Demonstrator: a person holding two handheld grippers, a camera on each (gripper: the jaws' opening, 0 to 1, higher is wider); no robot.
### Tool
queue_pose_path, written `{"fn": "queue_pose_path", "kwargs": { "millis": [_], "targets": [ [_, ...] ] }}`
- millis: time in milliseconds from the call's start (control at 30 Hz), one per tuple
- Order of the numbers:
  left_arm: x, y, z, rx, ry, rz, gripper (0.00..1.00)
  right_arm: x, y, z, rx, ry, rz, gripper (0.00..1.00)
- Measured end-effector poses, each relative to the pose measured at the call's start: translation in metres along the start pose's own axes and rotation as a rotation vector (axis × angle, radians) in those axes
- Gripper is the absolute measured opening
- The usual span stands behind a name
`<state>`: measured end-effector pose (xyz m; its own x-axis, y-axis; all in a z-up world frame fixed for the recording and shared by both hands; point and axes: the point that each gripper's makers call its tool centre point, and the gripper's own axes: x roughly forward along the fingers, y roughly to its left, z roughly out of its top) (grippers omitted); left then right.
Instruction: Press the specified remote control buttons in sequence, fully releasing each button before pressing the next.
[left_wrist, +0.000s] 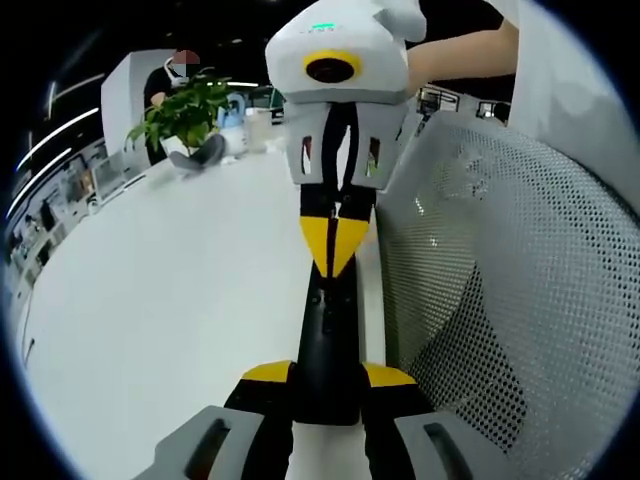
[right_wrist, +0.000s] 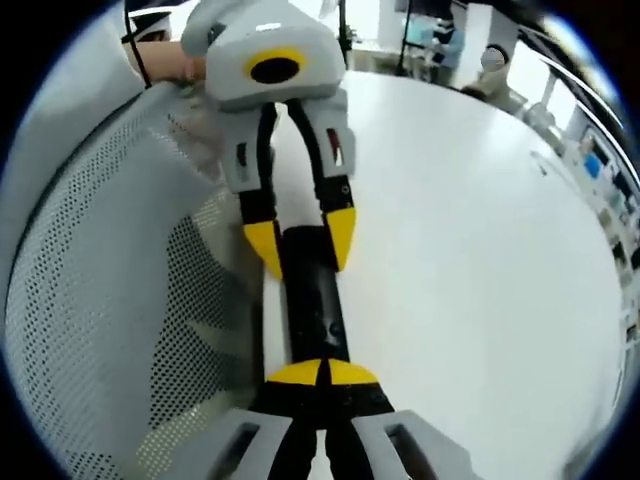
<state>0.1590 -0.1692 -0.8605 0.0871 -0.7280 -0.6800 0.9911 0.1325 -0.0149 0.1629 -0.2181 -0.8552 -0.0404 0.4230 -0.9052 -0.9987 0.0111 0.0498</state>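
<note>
The long black remote control (left_wrist: 327, 345) lies on the round white table (left_wrist: 170, 310), close beside the perforated white mesh basket (left_wrist: 520, 290) (potted green plant (left_wrist: 185, 115) far behind).

We saw a plain white table (left_wrist: 170, 300) carrying a slim black remote control (left_wrist: 328, 340) that lay flat along its edge, just beside a white perforated mesh panel (left_wrist: 520, 290). At the table's far end stood a leafy green potted plant (left_wrist: 185, 115).
</note>
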Motion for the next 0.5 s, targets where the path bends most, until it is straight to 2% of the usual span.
{"fn": "queue_pose_path", "kwargs": {
  "millis": [133,400,500],
  "targets": [
    [-0.0001,0.0000,0.0002,-0.001,-0.003,0.001,0.25,-0.0012,-0.0002,-0.0019,0.021,-0.018,0.007,0.00],
    [0.0000,-0.0001,0.0002,0.001,-0.002,0.001,0.25,-0.0037,0.0012,-0.0030,0.026,-0.113,0.005,0.00],
    [-0.0001,0.0000,0.0003,0.000,-0.002,0.003,0.25,-0.0036,0.0010,-0.0023,0.039,-0.125,0.003,0.00]
  ]
}}
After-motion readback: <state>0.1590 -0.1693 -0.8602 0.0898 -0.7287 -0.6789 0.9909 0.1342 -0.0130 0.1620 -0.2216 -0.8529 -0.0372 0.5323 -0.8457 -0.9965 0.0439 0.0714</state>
